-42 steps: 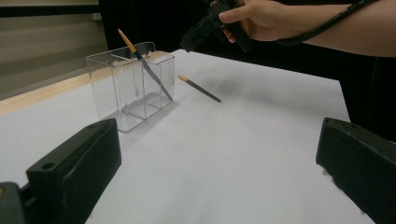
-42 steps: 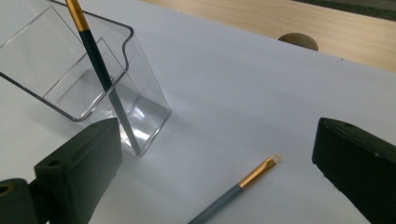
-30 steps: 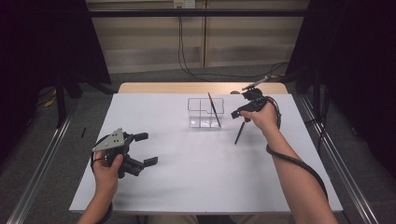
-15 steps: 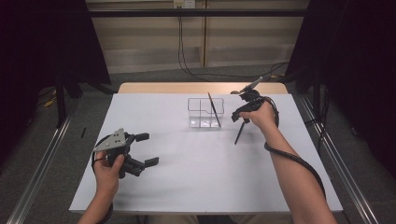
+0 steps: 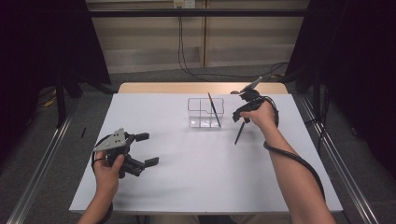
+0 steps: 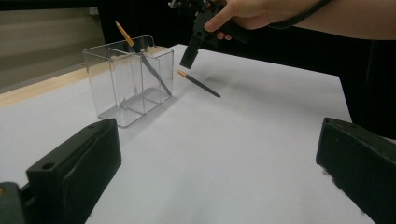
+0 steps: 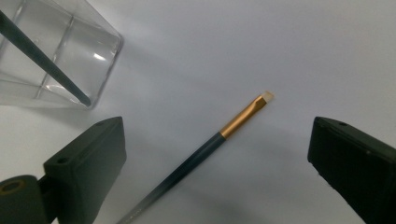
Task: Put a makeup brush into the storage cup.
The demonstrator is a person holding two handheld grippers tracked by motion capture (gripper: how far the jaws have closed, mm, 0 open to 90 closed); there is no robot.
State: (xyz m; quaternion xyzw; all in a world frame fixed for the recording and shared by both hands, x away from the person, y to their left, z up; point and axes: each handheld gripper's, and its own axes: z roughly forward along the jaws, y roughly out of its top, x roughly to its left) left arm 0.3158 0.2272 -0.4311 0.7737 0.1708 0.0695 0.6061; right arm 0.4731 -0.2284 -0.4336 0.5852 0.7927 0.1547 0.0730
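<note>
A clear compartment box [image 5: 200, 114] stands at the table's middle back, with one dark brush [image 5: 214, 109] leaning in it. A second dark brush [image 5: 239, 133] with a gold ferrule lies flat on the white table, right of the box. My right gripper [image 5: 240, 116] hovers open over that brush's far end. In the right gripper view the brush [image 7: 205, 144] lies between the spread jaws of the gripper [image 7: 215, 158], untouched, and the box [image 7: 100, 44] is at upper left. My left gripper [image 5: 148, 149] is open and empty at the near left, facing the box [image 6: 126, 84].
The white table top [image 5: 196, 177] has broad free room in front and at both sides. A wooden strip [image 5: 187, 87] runs along its far edge. Metal rails [image 5: 42, 158] flank the table. A cable trails from the right gripper along the forearm [image 5: 289, 161].
The right hand has shifted slightly above the lying brush. The left hand and the box have stayed put.
</note>
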